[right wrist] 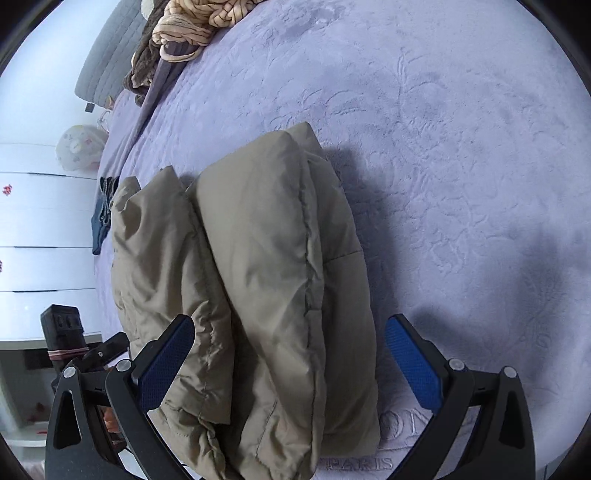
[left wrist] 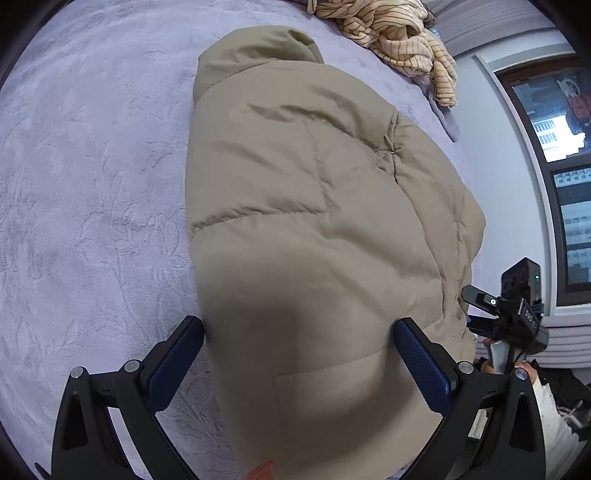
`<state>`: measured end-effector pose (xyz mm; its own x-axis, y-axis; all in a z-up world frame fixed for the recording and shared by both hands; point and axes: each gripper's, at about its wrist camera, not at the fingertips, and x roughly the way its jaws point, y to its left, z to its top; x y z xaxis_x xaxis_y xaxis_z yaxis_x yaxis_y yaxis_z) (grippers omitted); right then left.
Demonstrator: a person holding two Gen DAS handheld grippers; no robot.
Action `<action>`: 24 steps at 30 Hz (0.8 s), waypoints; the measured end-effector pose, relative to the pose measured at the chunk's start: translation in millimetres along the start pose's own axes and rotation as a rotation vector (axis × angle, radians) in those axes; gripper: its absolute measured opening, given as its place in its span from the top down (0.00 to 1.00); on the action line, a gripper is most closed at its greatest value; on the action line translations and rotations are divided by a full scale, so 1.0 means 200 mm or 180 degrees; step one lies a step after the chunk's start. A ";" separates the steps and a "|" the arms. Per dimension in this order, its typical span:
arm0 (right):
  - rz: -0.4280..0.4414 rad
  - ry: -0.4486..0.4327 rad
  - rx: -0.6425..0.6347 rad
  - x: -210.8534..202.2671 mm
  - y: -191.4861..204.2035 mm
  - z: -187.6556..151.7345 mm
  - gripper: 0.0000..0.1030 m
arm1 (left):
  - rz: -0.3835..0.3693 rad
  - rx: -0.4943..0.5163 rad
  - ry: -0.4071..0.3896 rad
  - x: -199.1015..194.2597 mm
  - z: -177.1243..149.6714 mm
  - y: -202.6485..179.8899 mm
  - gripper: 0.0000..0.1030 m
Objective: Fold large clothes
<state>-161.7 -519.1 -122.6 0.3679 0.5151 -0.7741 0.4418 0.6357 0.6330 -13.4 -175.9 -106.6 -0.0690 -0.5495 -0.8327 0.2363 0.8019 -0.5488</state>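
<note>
On the lavender bed (right wrist: 461, 147), with its plush, embossed cover, lies one beige puffer jacket (left wrist: 314, 221), quilted and puffy, folded into a thick bundle. Both grippers, left gripper (left wrist: 299, 354) and right gripper (right wrist: 290, 350), have blue-padded fingers (left wrist: 421, 362) spread wide around it, gripping nothing. One striped knit heap (left wrist: 391, 33) sits beyond.
</note>
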 end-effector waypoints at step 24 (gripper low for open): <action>0.0450 0.0714 -0.0502 0.30 0.17 0.07 0.00 | -0.0432 -0.0286 -0.0075 0.06 0.14 0.24 0.00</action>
<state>-111.9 -474.5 -147.9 0.2193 0.7078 -0.6716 0.2601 0.6210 0.7394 23.6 -150.4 -141.1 -0.0715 -0.6587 -0.7490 0.1385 0.7371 -0.6614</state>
